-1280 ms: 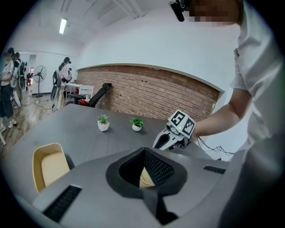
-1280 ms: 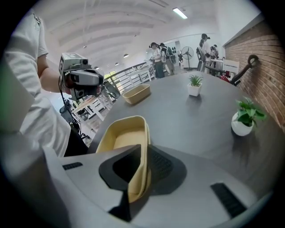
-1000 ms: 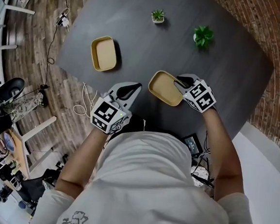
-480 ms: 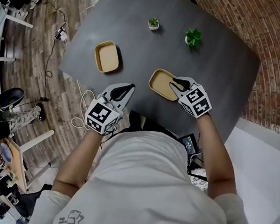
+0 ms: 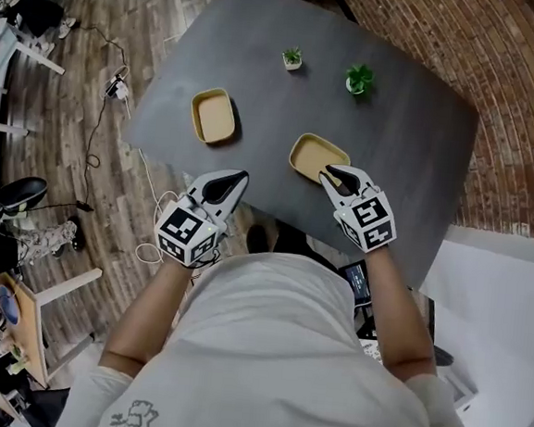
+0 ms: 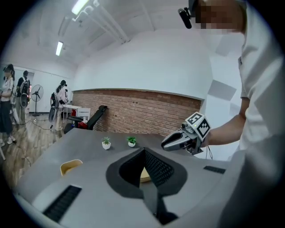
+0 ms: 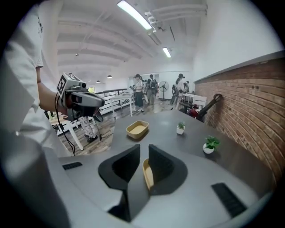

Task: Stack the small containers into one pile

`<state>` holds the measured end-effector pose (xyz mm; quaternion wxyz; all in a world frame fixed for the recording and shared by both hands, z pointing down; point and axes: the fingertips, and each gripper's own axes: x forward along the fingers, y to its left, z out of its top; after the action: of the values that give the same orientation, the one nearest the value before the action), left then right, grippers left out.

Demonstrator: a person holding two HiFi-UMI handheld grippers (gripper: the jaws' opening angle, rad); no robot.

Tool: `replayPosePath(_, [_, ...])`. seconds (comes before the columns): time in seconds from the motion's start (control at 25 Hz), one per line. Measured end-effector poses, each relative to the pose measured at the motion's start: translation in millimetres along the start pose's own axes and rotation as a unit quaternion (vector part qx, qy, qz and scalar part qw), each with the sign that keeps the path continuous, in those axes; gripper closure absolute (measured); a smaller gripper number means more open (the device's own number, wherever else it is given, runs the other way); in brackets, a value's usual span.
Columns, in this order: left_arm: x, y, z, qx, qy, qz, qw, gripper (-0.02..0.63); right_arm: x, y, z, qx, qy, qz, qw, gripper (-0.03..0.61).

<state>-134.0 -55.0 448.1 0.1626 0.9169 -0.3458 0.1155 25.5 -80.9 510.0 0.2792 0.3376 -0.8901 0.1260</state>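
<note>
- right gripper (image 5: 331, 174) is clamped on the near rim of a shallow tan plastic container with rounded corners (image 5: 314, 154). its jaws have just been closing, with the thin rim wall between them. in the right gripper view the container hangs edge-on from the pads, and it looks lifted off the top.
- left gripper (image 5: 241, 175) has its jaws together with nothing between them, and it hovers by the table's near edge.
- a second tan plastic container of the same shape (image 5: 213, 118) sits flat and empty on the table. it is well apart from the held one, to its left and a little farther from the person.
- the coming move turns on this: the resting container lies leftward from the right gripper. the left gripper is nearer to it but carries nothing.
- the resting container's long axis runs away from the person, while the held one's lies more across. i judge the held one needs a turn before it will nest.
- the surface is a dark grey matte table top (image 5: 415, 119). a small plant in a white pot (image 5: 292, 59) and a leafy green potted plant (image 5: 358, 78) stand along the far side, away from the line between the containers.
- the room has a wood-plank floor (image 5: 63, 97) with loose cables, a red brick wall (image 5: 504, 52), and people standing far off.
</note>
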Motion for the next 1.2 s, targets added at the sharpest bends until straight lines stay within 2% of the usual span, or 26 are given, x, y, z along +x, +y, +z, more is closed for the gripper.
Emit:
replayPosePath(0.2, [-24.7,-6.6,-4.2,0.008,-0.015,0.002,0.9998,0.603,-23.9,26.7,17.9,-0.002,-0.047,-0.034,0.998,0.514])
replayPosePath(0.48, [-45.7,-14.2,-15.4,0.006,-0.025,0.008,0.9996,0.603,-36.2,56.2,15.1,0.005,-0.060,-0.035,0.998,0.515])
replayPosePath(0.8, [-52.2,-9.2,-8.9,0.003,-0.031,0.027,0.9991,0.603,-32.5,61.5,27.3,-0.001,-0.070,-0.016,0.997,0.515])
replayPosePath(1.04, [-40.1,-4.8,-3.5,-0.002,-0.025,0.055,0.9982,0.603,-22.5,44.4,32.1,-0.010,-0.070,0.012,0.997,0.518])
replayPosePath(1.2, [-29.9,-3.7,1.0,0.011,-0.019,0.078,0.9967,0.603,-18.2,29.0,38.8,-0.018,-0.072,0.030,0.997,0.525])
